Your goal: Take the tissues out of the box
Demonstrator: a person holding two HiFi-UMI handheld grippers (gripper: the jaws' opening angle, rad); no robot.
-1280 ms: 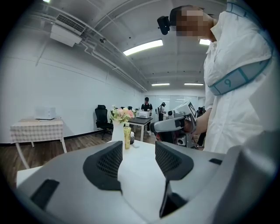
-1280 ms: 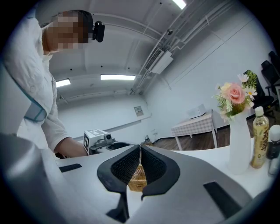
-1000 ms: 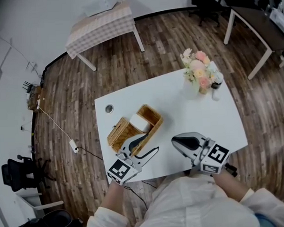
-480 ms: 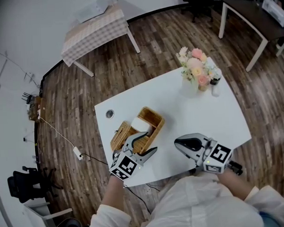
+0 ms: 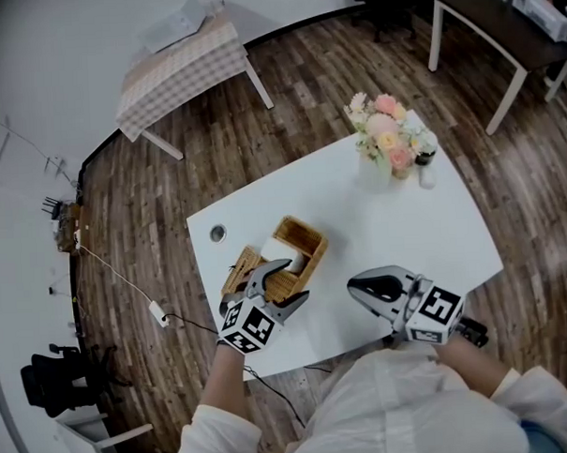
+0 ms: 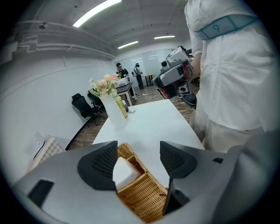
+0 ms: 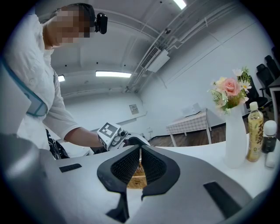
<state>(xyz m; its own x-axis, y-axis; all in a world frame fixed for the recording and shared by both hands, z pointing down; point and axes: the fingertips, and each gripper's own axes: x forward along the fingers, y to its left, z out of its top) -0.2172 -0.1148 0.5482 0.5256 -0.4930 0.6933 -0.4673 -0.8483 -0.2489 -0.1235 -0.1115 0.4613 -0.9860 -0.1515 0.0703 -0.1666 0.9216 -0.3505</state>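
Left gripper view: the left gripper (image 6: 138,159) holds its jaws wide apart, with nothing gripped. Just beyond and between them sits a wicker box (image 6: 146,192). A white stack of tissues (image 6: 124,173) fills the compartment nearer the left-hand jaw. The gripper's grey body cuts off the box's near end, and whether the jaws touch the wicker cannot be told.

The head view shows the box (image 5: 298,244) whole on a white table (image 5: 396,235), the tissues (image 5: 277,252) inside.

The right gripper (image 7: 140,162) has its jaws pressed together, empty. Only a sliver of wicker shows in the gap under their pads.

Well to the right of those jaws stand a vase of flowers (image 7: 234,127) and a yellow bottle (image 7: 254,131).
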